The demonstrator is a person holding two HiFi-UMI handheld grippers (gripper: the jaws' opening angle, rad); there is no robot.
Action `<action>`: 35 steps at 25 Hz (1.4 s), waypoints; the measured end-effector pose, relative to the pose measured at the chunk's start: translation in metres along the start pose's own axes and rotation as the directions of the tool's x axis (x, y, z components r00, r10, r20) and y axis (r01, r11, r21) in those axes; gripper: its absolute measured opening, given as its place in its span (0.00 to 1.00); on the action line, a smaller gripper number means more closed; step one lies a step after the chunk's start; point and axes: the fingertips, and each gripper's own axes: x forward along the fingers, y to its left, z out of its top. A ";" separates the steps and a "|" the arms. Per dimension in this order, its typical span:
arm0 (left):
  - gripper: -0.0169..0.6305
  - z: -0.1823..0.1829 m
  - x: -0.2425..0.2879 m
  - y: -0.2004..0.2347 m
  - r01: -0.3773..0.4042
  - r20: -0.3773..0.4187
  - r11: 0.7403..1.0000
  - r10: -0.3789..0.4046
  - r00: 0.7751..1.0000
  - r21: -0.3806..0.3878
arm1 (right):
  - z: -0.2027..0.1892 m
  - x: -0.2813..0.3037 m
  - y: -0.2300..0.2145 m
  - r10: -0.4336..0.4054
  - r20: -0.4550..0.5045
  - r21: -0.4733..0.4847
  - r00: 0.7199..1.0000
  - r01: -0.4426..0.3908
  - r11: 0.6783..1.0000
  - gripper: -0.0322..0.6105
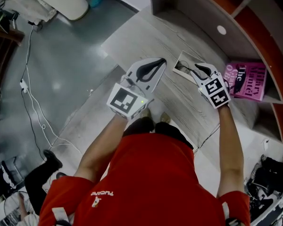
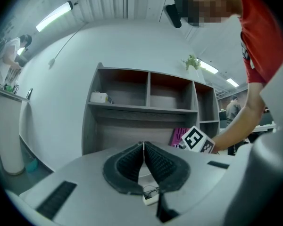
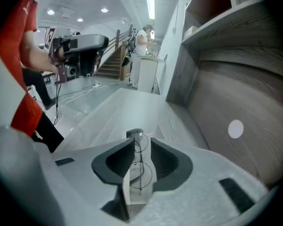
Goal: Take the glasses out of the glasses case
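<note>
An open white glasses case [image 1: 181,64] lies on the grey wooden table [image 1: 141,36], with thin wire-framed glasses [image 1: 188,71] in it. My right gripper [image 1: 196,68] hangs just over the case, pointing steeply down. In the right gripper view the right gripper [image 3: 142,142] stands open, with the glasses [image 3: 141,171] and the case [image 3: 127,187] seen through the gap and no pad touching them. To the left, my left gripper [image 1: 163,61] is held level and shut with nothing in it. In the left gripper view the left gripper [image 2: 144,144] meets at its tips above the case [image 2: 149,198].
A grey shelf unit [image 2: 148,105] with red-backed compartments stands along the table's far side. A pink book [image 1: 247,81] lies in a lower compartment right of the case. A small white object [image 2: 99,97] sits on an upper shelf. Cables [image 1: 35,102] run across the floor at left.
</note>
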 end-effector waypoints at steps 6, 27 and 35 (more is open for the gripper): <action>0.05 -0.010 0.003 0.011 0.006 -0.019 1.000 -0.006 1.000 -0.015 | -0.019 0.026 0.003 0.064 -0.082 0.023 0.995 -0.063 0.998 0.23; 0.05 -0.028 0.003 0.033 -0.033 -0.060 0.999 0.031 0.998 -0.034 | -0.053 0.054 0.005 0.291 -0.274 0.077 0.917 -0.281 0.957 0.15; 0.05 -0.031 0.006 0.034 -0.041 -0.065 0.998 0.038 0.997 -0.037 | -0.056 0.055 0.010 0.362 -0.269 0.119 0.892 -0.342 0.932 0.11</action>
